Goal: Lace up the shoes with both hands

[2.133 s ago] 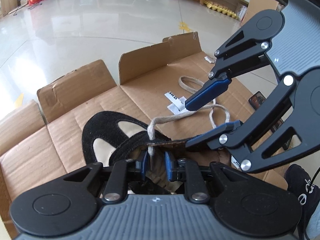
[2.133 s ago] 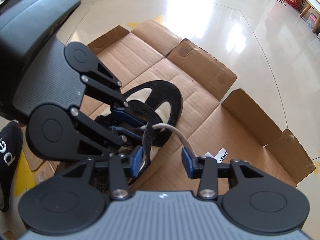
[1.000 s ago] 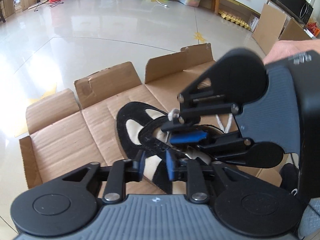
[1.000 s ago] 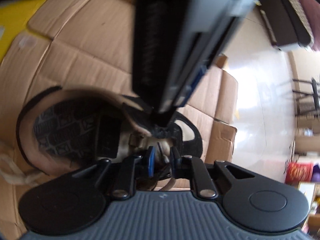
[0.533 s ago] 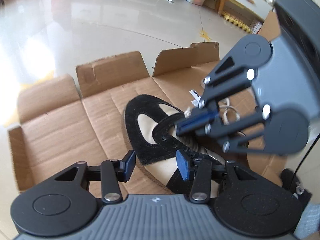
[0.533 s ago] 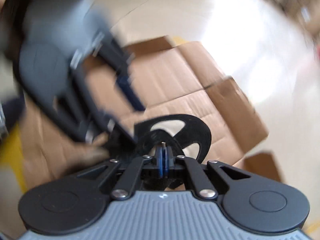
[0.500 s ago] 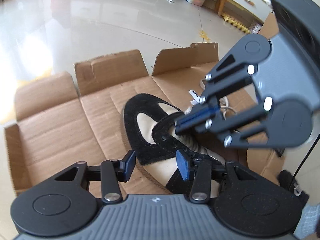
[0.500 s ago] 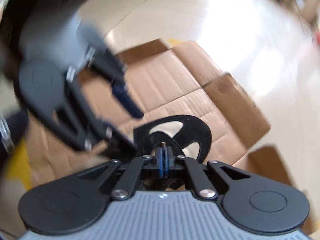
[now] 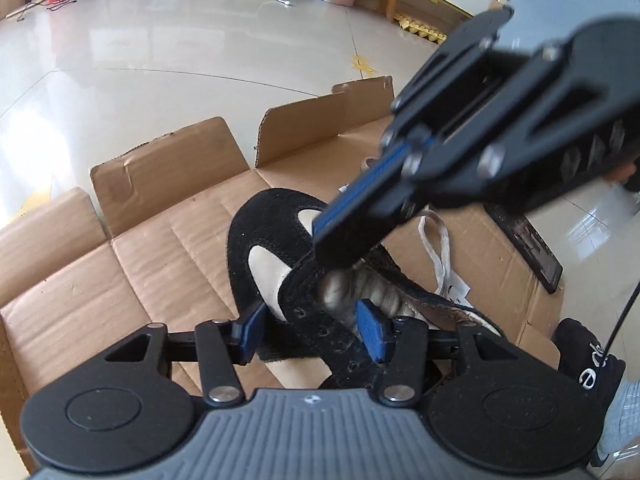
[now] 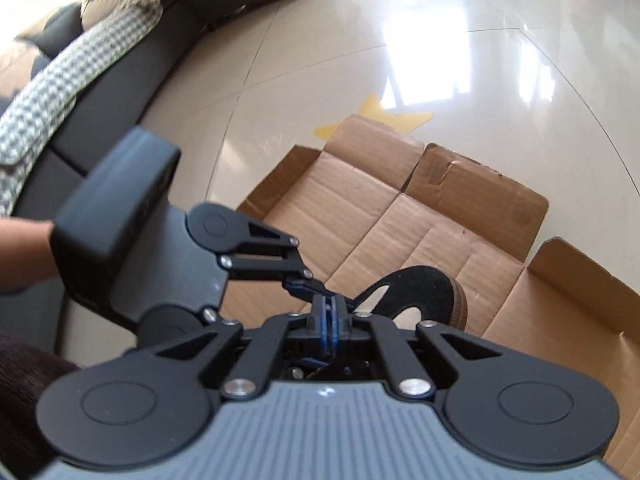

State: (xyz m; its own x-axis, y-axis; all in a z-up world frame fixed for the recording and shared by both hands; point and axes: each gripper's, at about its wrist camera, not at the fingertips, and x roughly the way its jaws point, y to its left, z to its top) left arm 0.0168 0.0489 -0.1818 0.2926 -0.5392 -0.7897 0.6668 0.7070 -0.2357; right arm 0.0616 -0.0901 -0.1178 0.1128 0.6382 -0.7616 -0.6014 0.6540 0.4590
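A black and cream shoe (image 9: pixel 280 248) lies on flattened cardboard (image 9: pixel 132 264) spread over a glossy tiled floor (image 9: pixel 180 48), its toe pointing away from the left wrist camera.

The left gripper (image 9: pixel 310 330) hangs low over the shoe's near side. Its jaws are opening, and the black eyelet strip of the upper sits between the blue pads (image 9: pixel 370 336) without either one pressing on it — nothing is gripped.

The right gripper (image 9: pixel 338 246) reaches in from the upper right, tips down at the throat of the shoe. Its jaws are fully closed, pad against pad; in the right wrist view the two blue faces (image 10: pixel 329 326) meet with no gap. Just under the tips lies a pale, blurred bit of what may be the lace (image 9: pixel 440 248) or the tongue, and whether the closed jaws pinch it cannot be told. A loose loop of that off-white lace trails onto the cardboard right of the shoe, beside a white tag (image 9: pixel 456 292).

A dark phone (image 9: pixel 528 248) lies at the cardboard's right edge, and a black slipper (image 9: pixel 592 364) shows at the lower right.

From the right wrist camera the left gripper (image 10: pixel 316 286) and the hand (image 10: pixel 24 252) holding it are in view, with the shoe's toe (image 10: pixel 424 284) beyond.
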